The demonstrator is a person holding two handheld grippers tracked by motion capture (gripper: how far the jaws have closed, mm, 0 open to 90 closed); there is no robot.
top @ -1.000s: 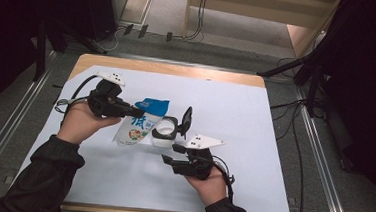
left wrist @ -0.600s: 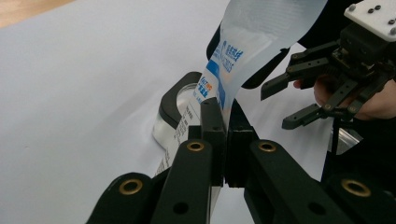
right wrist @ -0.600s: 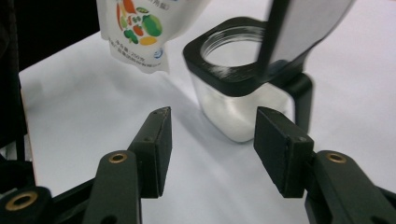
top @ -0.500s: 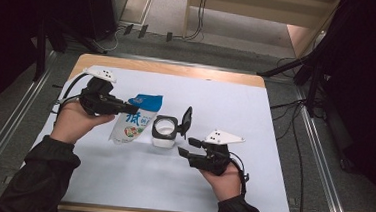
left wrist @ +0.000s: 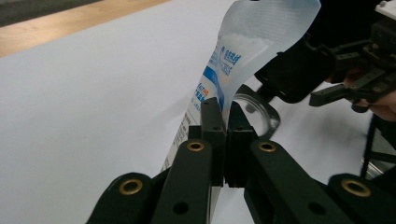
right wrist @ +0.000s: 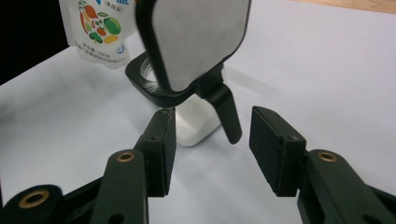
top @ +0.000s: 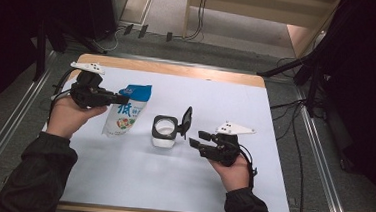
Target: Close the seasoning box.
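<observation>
The left gripper (top: pixel 121 100) is clamped on the top edge of a soft white-and-blue plastic pouch (top: pixel 124 112) – limp, light and slippery, best pinched at that seam. It hangs left of the white lidded jar (top: pixel 164 133), long axis slanting toward the table. The right gripper (top: pixel 196 138) – jaws just closing, nothing between them – sits beside the jar.

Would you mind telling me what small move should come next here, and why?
Probably tip the pouch toward the jar. The left gripper is shut on the pouch's edge and holds it beside the jar, whose lid stands flipped open. The right gripper is open, clear of the jar; its jaws have just been closing with nothing between them.
</observation>
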